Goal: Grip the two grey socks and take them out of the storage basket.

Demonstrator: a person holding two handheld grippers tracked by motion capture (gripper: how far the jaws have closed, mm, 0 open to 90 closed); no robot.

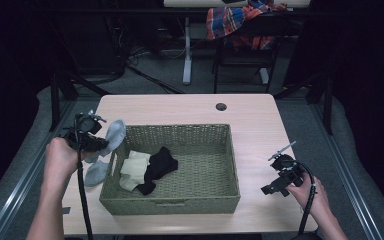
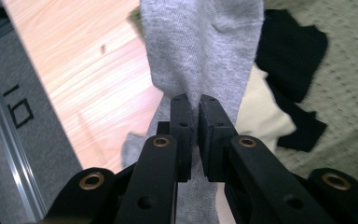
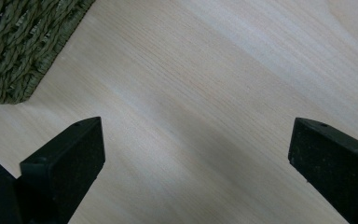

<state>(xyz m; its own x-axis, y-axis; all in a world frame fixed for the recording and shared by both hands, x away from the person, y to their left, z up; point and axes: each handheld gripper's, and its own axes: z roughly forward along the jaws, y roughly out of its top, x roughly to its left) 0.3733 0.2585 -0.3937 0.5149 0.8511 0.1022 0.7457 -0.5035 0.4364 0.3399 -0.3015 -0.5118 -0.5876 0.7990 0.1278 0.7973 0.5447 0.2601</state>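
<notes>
At the near edge of the table (image 1: 260, 125), the person's right hand (image 1: 314, 196) holds the right gripper (image 1: 276, 187) low over bare wood, to the right of the basket (image 1: 180, 202). In the right gripper view its jaws stand wide apart with nothing between them, the wood grain below and a corner of the basket at the upper left.

The basket is a woven green rectangle sitting mid-table. Inside it, toward its left end, lie a cream sock (image 1: 134, 169) and a black sock (image 1: 159, 167), touching each other.

On the left, the left hand (image 1: 60, 157) holds the left gripper (image 1: 100, 144) just outside the basket's left wall. Its jaws are closed tight on a grey sock (image 1: 111, 140). In the left gripper view the two pads press together with the grey cloth pinched between them; the sock spreads wide beyond the tips and hangs down under the jaws. From above, one end of the grey sock rises past the gripper near the basket's far left corner, and the other end trails down onto the table beside the wall.

Farther off, a round hole (image 1: 221, 106) marks the table's far edge. Beyond it stands a chair (image 1: 245, 45) draped with plaid cloth (image 1: 230, 22).
</notes>
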